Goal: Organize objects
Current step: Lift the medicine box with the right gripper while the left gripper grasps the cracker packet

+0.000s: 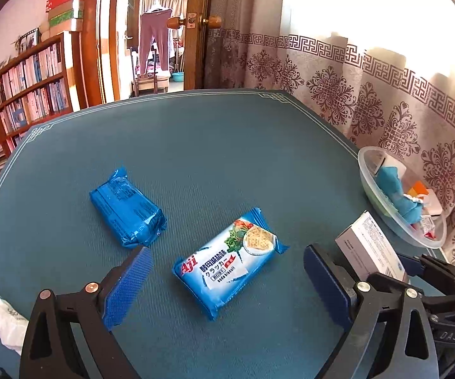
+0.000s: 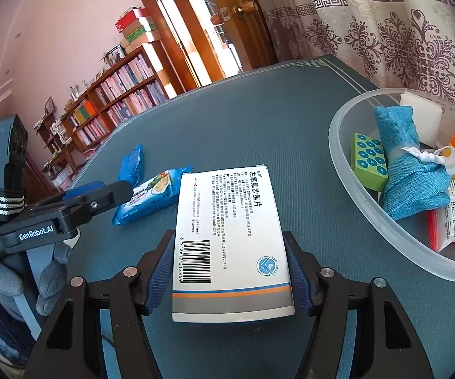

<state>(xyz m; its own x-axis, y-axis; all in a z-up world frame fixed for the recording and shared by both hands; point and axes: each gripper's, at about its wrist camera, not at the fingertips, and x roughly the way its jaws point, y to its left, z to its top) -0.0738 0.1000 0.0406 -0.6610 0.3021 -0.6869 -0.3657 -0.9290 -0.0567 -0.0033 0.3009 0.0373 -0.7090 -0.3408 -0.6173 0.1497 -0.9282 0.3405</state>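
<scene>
Clamped between the right gripper's (image 2: 230,284) pads, a white medicine box (image 2: 227,237) hovers above the tabletop (image 2: 259,120) beside the clear bowl (image 2: 347,195). Left gripper (image 1: 227,278), spread wide, flanks the cracker packet (image 1: 227,265).

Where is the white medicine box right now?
The white medicine box is clamped in the right gripper, above the table between the cracker packet and the plastic bowl.

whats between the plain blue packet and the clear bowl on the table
In the left wrist view, the Aji cracker packet lies between the plain blue packet and the clear bowl, and nearer the bowl is the white medicine box held in the right tool.
</scene>
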